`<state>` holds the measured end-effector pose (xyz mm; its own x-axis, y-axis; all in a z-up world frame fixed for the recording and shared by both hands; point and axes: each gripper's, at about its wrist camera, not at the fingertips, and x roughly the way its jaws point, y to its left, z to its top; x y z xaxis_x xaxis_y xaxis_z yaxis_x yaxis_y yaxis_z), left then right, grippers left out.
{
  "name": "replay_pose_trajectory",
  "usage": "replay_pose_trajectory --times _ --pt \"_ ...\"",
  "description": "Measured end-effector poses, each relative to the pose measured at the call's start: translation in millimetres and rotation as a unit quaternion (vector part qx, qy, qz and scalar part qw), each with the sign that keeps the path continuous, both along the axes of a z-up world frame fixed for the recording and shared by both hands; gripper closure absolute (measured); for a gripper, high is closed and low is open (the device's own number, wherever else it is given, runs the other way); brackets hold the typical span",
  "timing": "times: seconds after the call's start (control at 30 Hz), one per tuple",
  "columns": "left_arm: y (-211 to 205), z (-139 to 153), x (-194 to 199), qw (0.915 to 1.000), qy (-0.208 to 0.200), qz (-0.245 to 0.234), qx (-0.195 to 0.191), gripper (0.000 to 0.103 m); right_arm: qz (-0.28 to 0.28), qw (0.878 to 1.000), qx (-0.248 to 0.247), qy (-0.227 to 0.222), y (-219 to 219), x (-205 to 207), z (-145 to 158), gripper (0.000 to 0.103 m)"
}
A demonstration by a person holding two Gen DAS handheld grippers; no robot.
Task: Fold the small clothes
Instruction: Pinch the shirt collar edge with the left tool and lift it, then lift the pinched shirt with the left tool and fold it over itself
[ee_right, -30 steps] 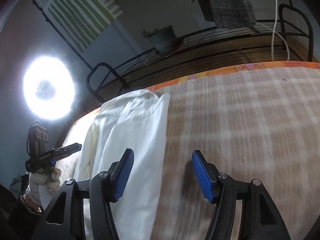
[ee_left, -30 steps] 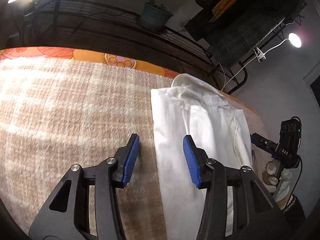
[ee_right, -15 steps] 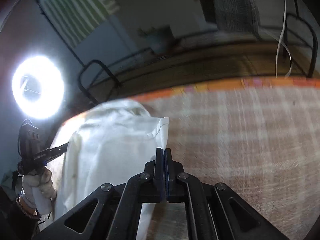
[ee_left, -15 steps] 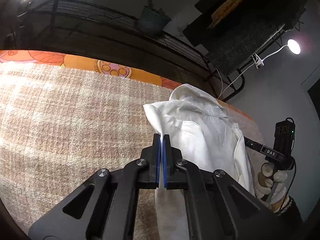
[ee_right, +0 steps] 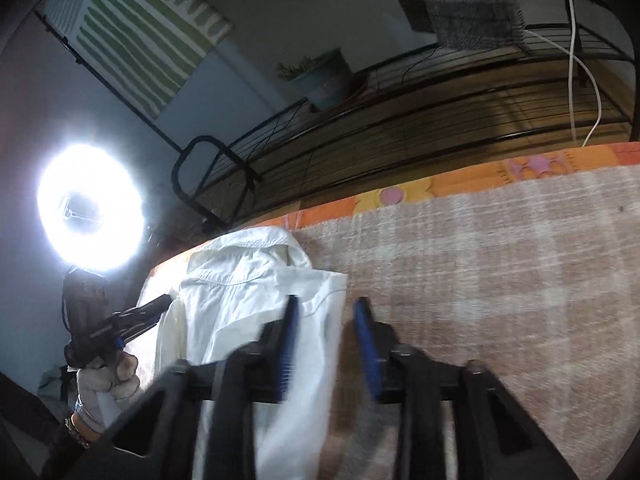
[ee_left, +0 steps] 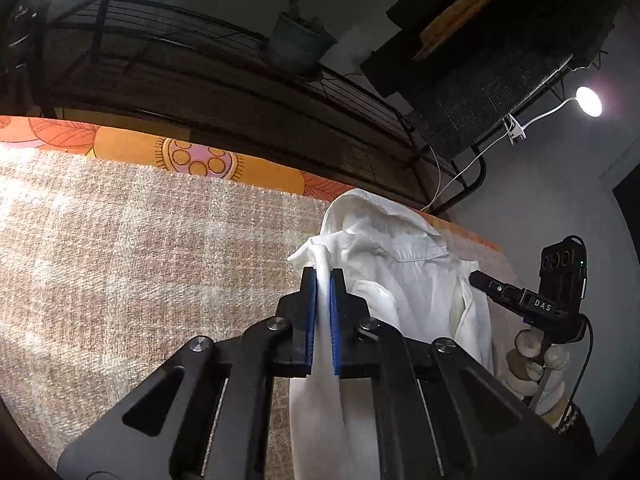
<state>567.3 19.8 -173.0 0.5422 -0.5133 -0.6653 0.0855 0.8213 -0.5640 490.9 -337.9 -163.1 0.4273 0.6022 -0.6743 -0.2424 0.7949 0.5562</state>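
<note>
A white collared shirt (ee_left: 400,280) lies on a brown checked blanket (ee_left: 140,260), collar at the far end. My left gripper (ee_left: 322,276) is shut on the shirt's left edge, which is lifted and bunched over the body. In the right wrist view the same shirt (ee_right: 240,300) lies left of centre. My right gripper (ee_right: 327,302) is blurred and its jaws are opening. The shirt's right edge hangs between the pads, which stand apart from it. Each view also shows the other gripper in a gloved hand: the right one (ee_left: 492,286) and the left one (ee_right: 160,304).
The blanket (ee_right: 500,260) covers an orange patterned sheet (ee_left: 260,170). Behind the bed stands a black wire rack (ee_left: 200,40) with a potted plant (ee_left: 298,46). A ring light (ee_right: 90,208) glares at the left, and a small lamp (ee_left: 588,100) shines at the right.
Both grippers went from open astride the shirt's side edges to shut on them. The edges were lifted and drawn over the shirt. The right jaws have since parted again.
</note>
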Motion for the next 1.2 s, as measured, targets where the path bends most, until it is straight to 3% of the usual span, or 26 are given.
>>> replay_pose_trajectory --times 0.07,0.23,0.4,0.8,1.0,1.2 --pt "1 5 -5 0.9999 -0.006 0.003 -0.008 0.102 0.007 1.000 -0.014 -0.007 7 -2 3 0.103" --pt "6 32 -22 0.9995 -0.031 0.004 0.000 0.103 0.010 0.998 -0.036 -0.043 9 -15 26 0.103" --pt "3 66 -47 0.9981 -0.061 -0.004 0.006 0.103 0.002 0.997 -0.026 -0.068 2 -35 56 0.103" --pt "-8 136 -154 0.9936 -0.105 -0.029 0.030 0.103 0.028 0.991 -0.045 -0.121 1 -131 130 0.103" --pt "-11 148 -218 0.9922 -0.111 -0.039 0.041 0.103 0.035 0.989 -0.059 -0.129 -2 -196 147 0.103" --pt "-17 136 -279 0.9913 -0.101 -0.055 0.064 0.103 0.052 0.987 -0.083 -0.129 3 -256 145 0.103"
